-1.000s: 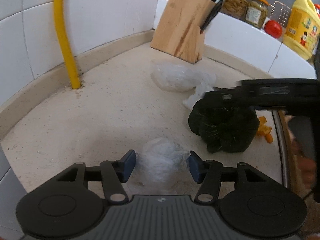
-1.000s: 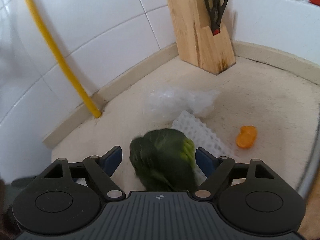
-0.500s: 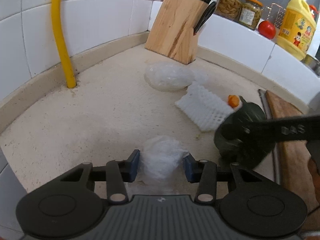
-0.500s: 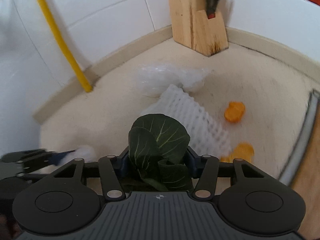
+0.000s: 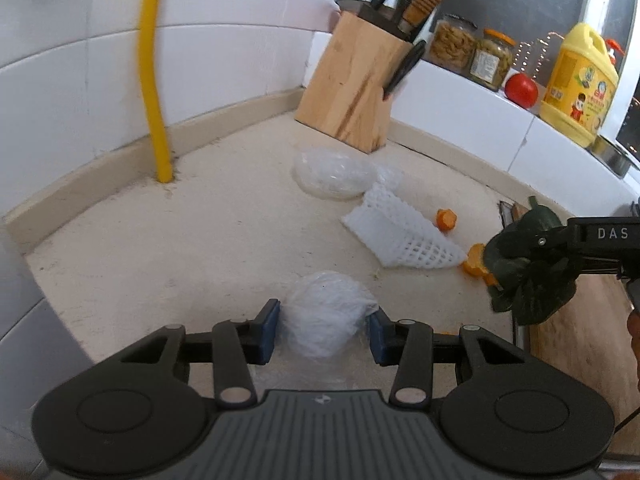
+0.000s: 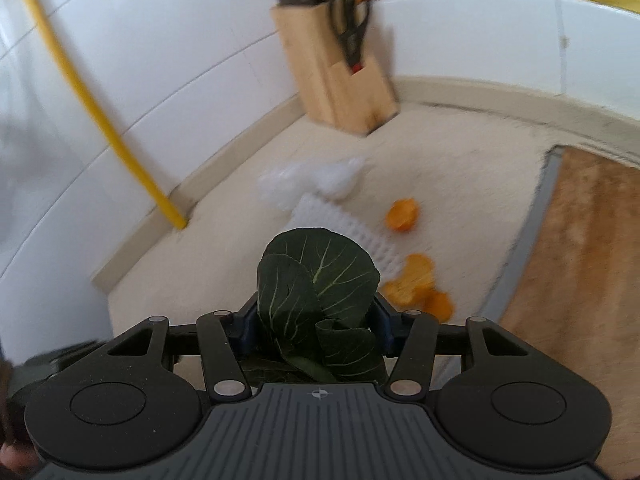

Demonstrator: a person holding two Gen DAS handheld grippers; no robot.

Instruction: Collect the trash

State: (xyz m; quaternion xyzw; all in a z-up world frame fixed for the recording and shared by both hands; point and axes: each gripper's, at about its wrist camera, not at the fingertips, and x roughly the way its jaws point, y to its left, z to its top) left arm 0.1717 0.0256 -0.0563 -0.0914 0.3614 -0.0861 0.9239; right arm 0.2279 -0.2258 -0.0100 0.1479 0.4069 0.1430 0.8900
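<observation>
My left gripper (image 5: pixel 323 332) is shut on a crumpled clear plastic wrap (image 5: pixel 326 314) and holds it just above the beige counter (image 5: pixel 180 240). My right gripper (image 6: pixel 314 326) is shut on dark green cabbage leaves (image 6: pixel 320 280), lifted above the counter; they also show at the right of the left wrist view (image 5: pixel 524 268). On the counter lie a white foam net (image 5: pixel 400 232), a clear plastic bag (image 5: pixel 334 174) and orange peel pieces (image 6: pixel 402 214) (image 6: pixel 416 284).
A wooden knife block (image 5: pixel 352 104) stands in the back corner. A yellow pipe (image 5: pixel 154 80) runs up the tiled wall. Jars, a tomato (image 5: pixel 520 88) and a yellow bottle (image 5: pixel 576 88) stand on the ledge. A wooden cutting board (image 6: pixel 580 260) lies at the right.
My left gripper closed on the plastic wrap and lifted slightly. My right gripper closed on the cabbage leaves, lifted them and moved right, uncovering the foam net and peels.
</observation>
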